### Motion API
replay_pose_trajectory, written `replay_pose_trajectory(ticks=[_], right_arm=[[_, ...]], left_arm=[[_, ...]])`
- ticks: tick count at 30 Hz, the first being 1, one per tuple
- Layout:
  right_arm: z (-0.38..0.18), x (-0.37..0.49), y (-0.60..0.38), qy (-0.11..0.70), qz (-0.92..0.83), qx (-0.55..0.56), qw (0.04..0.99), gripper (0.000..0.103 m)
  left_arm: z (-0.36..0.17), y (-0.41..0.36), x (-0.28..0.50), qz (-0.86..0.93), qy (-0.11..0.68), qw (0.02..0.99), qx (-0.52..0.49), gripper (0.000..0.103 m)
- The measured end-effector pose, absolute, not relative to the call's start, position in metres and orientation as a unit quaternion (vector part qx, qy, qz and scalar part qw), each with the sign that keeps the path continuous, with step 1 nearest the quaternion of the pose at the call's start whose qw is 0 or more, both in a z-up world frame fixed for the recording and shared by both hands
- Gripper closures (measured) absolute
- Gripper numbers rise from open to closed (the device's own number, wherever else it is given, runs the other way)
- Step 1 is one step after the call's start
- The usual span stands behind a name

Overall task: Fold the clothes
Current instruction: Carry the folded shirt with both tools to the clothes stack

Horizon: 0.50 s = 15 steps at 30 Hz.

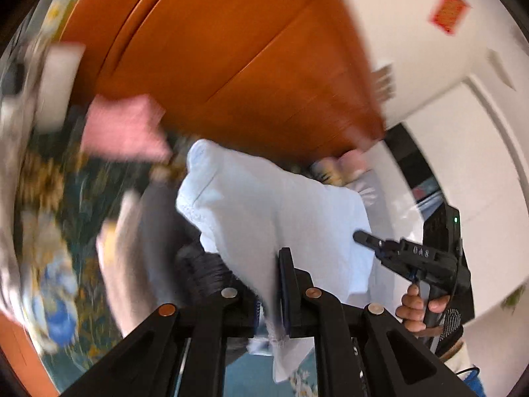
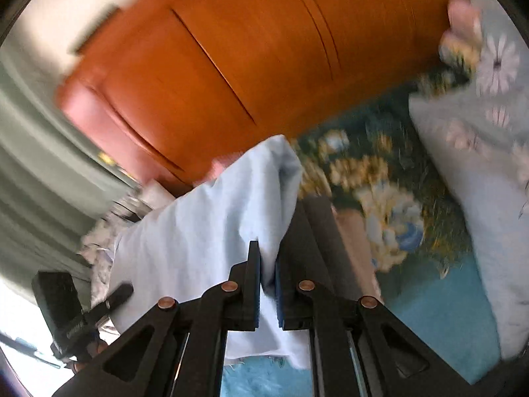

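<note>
A pale blue-white garment (image 1: pixel 274 205) hangs in the air between both grippers, above a bed. My left gripper (image 1: pixel 276 264) is shut on one edge of it, with cloth running down between the fingers. My right gripper (image 2: pixel 267 258) is shut on another edge of the same garment (image 2: pixel 211 231). The right gripper also shows in the left wrist view (image 1: pixel 363 238) at the right, held by a hand, its tip against the cloth. The left gripper shows in the right wrist view (image 2: pixel 122 292) at lower left. Both views are blurred by motion.
An orange wooden wardrobe (image 1: pixel 238 49) fills the background. A floral bedspread (image 2: pixel 380 182) lies below. A pink cloth (image 1: pixel 125 129) and other clothes (image 1: pixel 139 241) lie on the bed at left. A pale flowered pillow (image 2: pixel 479 165) lies at right. Green curtains (image 2: pixel 39 165) hang at left.
</note>
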State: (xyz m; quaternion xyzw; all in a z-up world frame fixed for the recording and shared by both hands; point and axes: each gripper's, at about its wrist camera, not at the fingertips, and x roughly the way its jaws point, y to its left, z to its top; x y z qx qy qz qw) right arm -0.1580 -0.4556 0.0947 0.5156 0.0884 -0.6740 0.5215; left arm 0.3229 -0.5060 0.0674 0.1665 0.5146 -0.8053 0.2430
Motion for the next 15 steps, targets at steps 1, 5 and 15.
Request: replay_pose_trajectory(ticks=[1,5,15], right_arm=[[0.078,-0.16,-0.465,0.098,-0.673,0.528,0.509,0.096],[0.046,-0.171,-0.473,0.102,-0.668,0.553,0.487,0.096],[0.084,-0.156,-0.457,0.147,-0.697,0.484,0.509,0.093]], left_arm=[[0.055,-0.507,0.324,-0.799,0.523,0.243,0.17,0.093],[0.053,-0.504,0.328,-0.805,0.52,0.235,0.166,0.089],[0.102,-0.487,0.337,-0.84,0.418,0.288,0.19,0.076]])
